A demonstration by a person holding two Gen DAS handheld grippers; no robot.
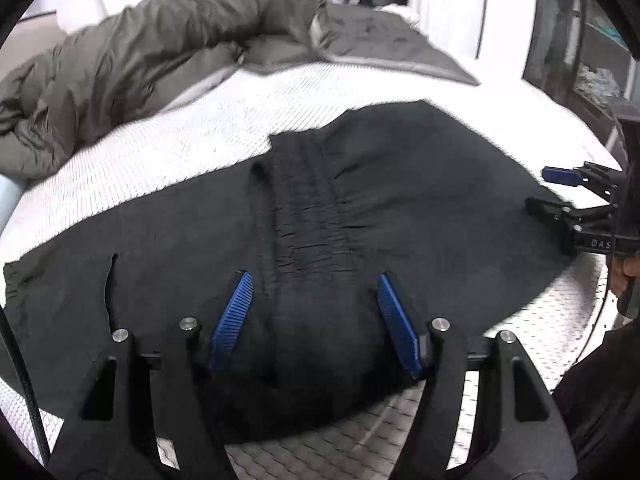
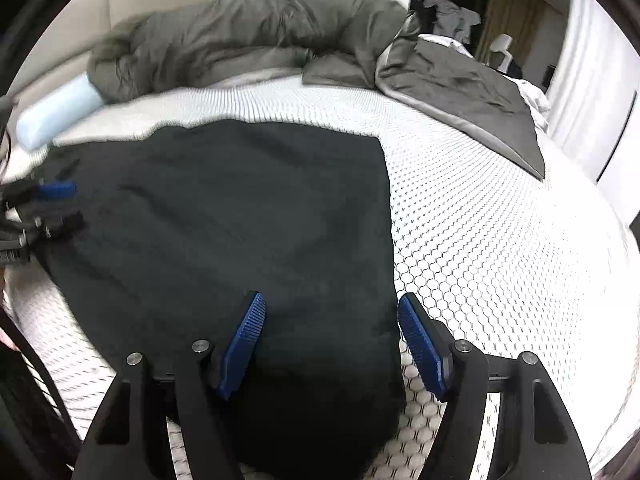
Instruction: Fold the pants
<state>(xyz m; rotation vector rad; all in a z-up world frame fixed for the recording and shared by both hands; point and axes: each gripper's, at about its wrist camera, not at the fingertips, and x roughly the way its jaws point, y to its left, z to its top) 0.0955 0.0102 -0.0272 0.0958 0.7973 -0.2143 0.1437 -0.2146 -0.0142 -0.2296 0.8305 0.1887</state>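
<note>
Black pants (image 1: 420,200) lie spread on the white patterned mattress (image 1: 200,148), folded over, with the gathered elastic waistband (image 1: 308,216) running down the middle of the left wrist view. My left gripper (image 1: 314,280) is open, its blue pads either side of the waistband near the pants' front edge. My right gripper (image 2: 330,300) is open over the pants' right front edge (image 2: 388,240); its left pad is over the cloth, its right pad over the mattress (image 2: 500,240). Each gripper shows in the other's view, the right one (image 1: 548,188) and the left one (image 2: 68,204).
A bunched olive-grey duvet (image 1: 132,56) lies along the back of the bed, with a grey blanket (image 2: 468,92) at the back right. A pale blue bolster (image 2: 56,112) lies at the back left. A shelf unit (image 1: 588,60) stands beyond the bed.
</note>
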